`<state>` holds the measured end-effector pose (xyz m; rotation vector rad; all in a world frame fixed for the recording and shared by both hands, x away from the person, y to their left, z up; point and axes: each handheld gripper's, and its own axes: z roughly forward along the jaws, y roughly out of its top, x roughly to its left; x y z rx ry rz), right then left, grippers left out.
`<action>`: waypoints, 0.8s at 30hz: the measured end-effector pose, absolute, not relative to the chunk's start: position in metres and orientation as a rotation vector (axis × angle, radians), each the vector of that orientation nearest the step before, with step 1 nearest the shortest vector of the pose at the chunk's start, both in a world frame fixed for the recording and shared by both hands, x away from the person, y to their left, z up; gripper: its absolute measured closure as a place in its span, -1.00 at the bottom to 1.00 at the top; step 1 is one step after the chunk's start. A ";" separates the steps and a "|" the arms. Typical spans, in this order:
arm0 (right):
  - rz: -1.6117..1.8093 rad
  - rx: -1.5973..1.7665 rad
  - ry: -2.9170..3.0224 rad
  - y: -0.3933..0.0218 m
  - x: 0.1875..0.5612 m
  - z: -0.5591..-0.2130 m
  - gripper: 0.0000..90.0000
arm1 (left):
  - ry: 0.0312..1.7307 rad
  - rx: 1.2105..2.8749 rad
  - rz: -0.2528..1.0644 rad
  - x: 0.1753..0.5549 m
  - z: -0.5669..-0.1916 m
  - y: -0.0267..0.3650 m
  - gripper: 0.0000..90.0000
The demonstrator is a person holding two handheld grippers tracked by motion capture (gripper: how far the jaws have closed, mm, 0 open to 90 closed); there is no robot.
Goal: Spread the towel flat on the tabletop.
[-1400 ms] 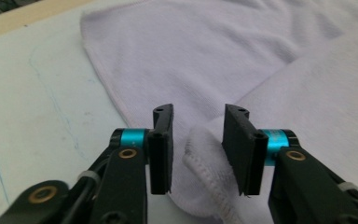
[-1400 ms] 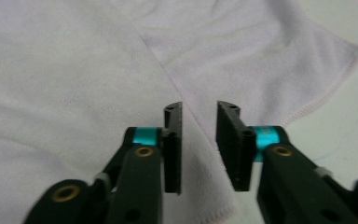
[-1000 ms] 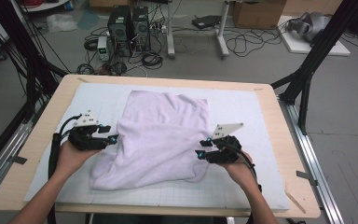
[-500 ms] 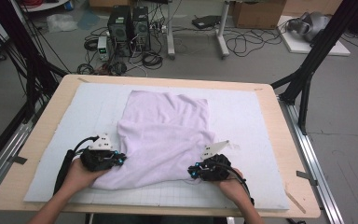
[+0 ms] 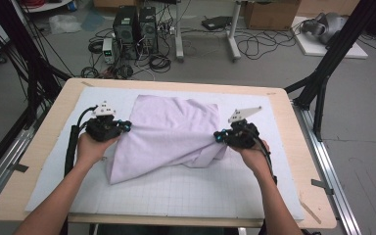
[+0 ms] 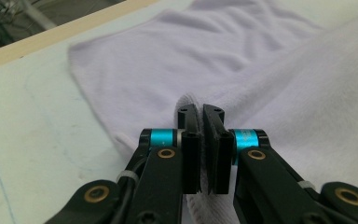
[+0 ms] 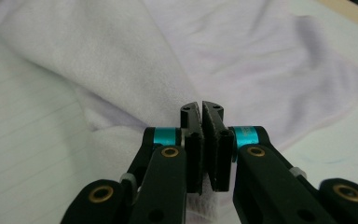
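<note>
White mat, towel pinched between fingers

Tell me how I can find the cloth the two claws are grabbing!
Look at the wooden table with the pale grid mat on it. In the middle of that mat lies a soft, pale lilac towel, rumpled and partly folded. It is the only cloth there, pinched at its left edge by the left hand-held gripper and at its right by the right hand-held gripper.
</note>
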<state>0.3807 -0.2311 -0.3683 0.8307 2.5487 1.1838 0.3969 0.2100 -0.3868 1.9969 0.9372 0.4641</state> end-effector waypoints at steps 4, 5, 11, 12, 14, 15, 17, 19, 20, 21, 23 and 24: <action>1.116 0.933 2.564 -0.224 0.407 -0.386 0.87 | 0.996 2.084 0.474 0.414 -0.404 0.201 0.83; 1.089 0.933 2.583 -0.221 0.409 -0.391 0.79 | 1.008 2.093 0.460 0.415 -0.406 0.202 0.69; 1.128 0.860 2.506 -0.224 0.388 -0.377 0.54 | 0.953 2.027 0.448 0.392 -0.387 0.222 0.27; 1.203 0.825 2.475 -0.228 0.374 -0.369 0.51 | 0.931 2.018 0.436 0.385 -0.384 0.225 0.23; 1.229 0.805 2.477 -0.228 0.367 -0.367 0.49 | 0.892 2.021 0.424 0.370 -0.381 0.228 0.22; 1.241 0.774 2.488 -0.226 0.360 -0.367 0.45 | 0.877 2.025 0.416 0.364 -0.381 0.228 0.20; 1.242 0.721 2.504 -0.222 0.344 -0.370 0.39 | 0.843 2.053 0.389 0.345 -0.386 0.227 0.13; 1.248 0.683 2.534 -0.216 0.331 -0.380 0.31 | 0.809 2.058 0.355 0.329 -0.396 0.226 0.10; 1.240 0.665 2.548 -0.212 0.325 -0.386 0.28 | 0.790 2.070 0.335 0.322 -0.401 0.225 0.07; 1.241 0.648 2.564 -0.209 0.320 -0.392 0.25 | 0.770 2.080 0.320 0.315 -0.406 0.223 0.05; 1.227 0.636 2.594 -0.201 0.314 -0.405 0.18 | 0.744 2.117 0.292 0.306 -0.416 0.218 -0.01; 1.199 0.631 2.615 -0.196 0.313 -0.411 0.17 | 0.736 2.144 0.295 0.303 -0.422 0.215 -0.05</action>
